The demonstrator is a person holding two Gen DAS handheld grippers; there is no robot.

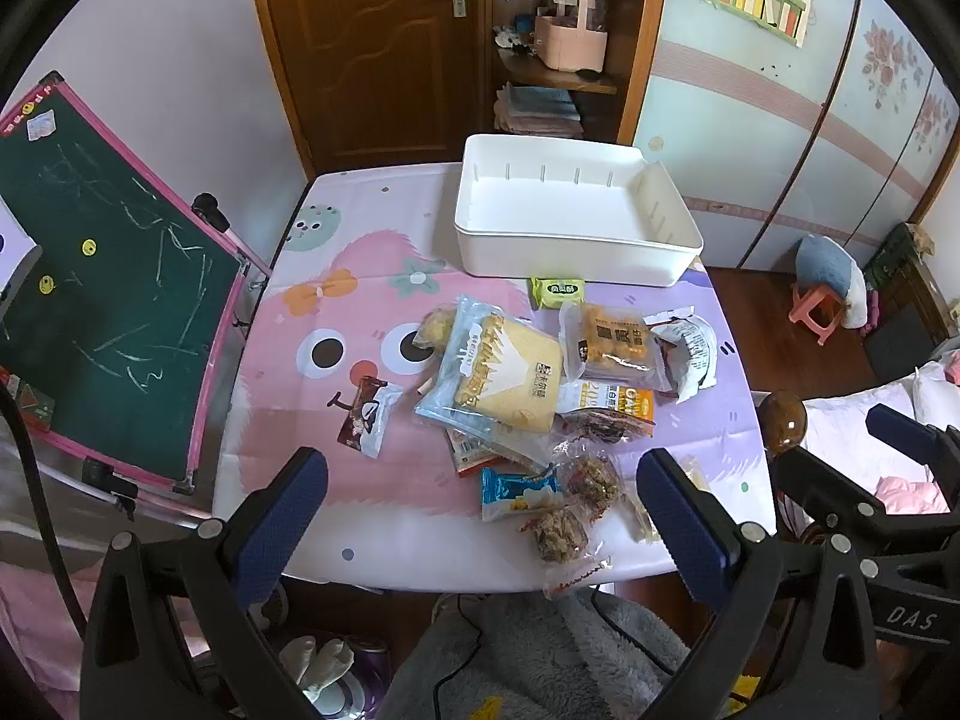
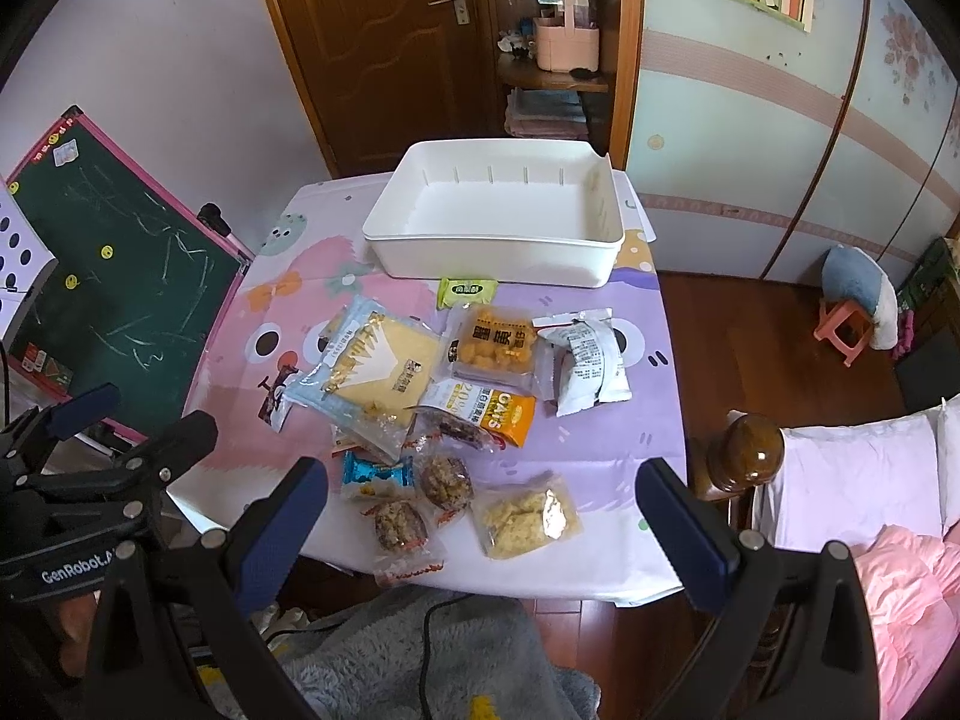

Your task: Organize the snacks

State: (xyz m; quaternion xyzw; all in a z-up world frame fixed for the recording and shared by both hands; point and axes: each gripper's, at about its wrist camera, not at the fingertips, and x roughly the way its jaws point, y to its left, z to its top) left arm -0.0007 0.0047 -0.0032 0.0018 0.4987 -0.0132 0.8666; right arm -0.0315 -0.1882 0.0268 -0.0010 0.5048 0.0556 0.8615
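Several snack packets lie in a loose pile on the cartoon tablecloth: a large bread bag, an orange oat pack, a blue wrapper, a small green packet and a pale cracker bag. An empty white tray stands at the far side. My left gripper is open, above the near table edge. My right gripper is open too, near the same edge. Neither holds anything.
A green chalkboard leans at the table's left. A bedpost knob and bed with pink bedding stand on the right. A wooden door and shelf are behind. A grey fluffy fabric lies below the near edge.
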